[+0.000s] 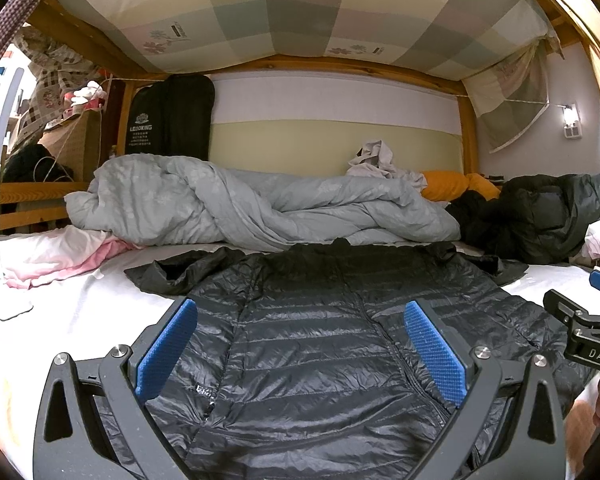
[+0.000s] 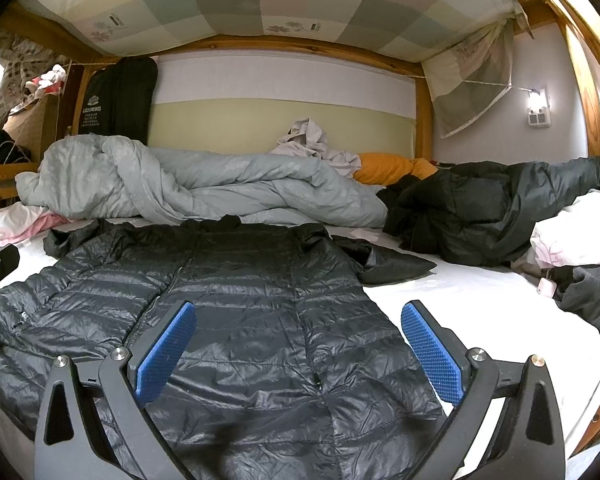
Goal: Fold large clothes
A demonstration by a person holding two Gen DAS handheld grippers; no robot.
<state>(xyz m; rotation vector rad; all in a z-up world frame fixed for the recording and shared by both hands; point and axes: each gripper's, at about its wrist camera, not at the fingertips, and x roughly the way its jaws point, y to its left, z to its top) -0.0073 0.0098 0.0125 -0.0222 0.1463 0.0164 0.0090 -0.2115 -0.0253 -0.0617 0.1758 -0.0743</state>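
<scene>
Black puffer jacket (image 1: 300, 344) flat on bed, spread beneath both grippers' jaws, wide apart, holding nothing

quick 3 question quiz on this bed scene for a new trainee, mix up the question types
1. True or false: the black puffer jacket is already folded in half.
2. Which lies behind the jacket, by the wall? A) grey duvet B) a suitcase C) a laptop
3. Fill in: both the left gripper and the right gripper are ____, holding nothing.

Key: 1 false, it lies spread flat on the white sheet; 2 A; 3 open.
</scene>
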